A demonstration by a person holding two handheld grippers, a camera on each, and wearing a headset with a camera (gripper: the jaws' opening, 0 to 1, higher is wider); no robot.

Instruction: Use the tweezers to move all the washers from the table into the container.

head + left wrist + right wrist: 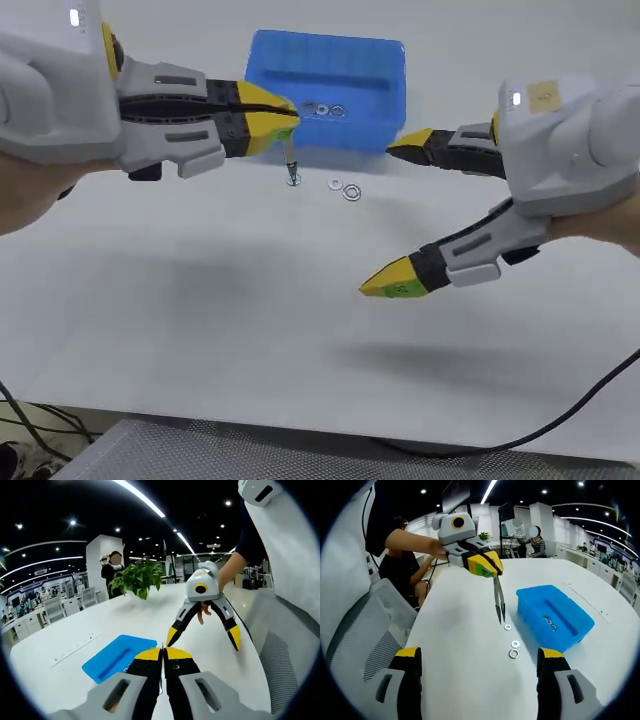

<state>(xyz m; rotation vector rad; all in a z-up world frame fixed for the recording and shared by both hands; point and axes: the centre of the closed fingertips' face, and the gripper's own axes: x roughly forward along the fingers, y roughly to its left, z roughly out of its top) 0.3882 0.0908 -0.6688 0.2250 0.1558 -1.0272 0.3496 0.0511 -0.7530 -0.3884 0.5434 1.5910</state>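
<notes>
White workbench (200, 330), task partway: some washers (322, 109) sit in the blue container (350, 138) at upper centre, three loose washers (351, 192) remain just below it, left gripper (290, 118) clamps the tweezers (290, 160) with tips at the leftmost, right gripper (380, 218) gapes empty.

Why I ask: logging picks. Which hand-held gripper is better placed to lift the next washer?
Left. The left hand-held gripper is shut on the tweezers, whose tips hang close to a washer on the table; the right hand-held gripper is open, empty, farther off.
</notes>
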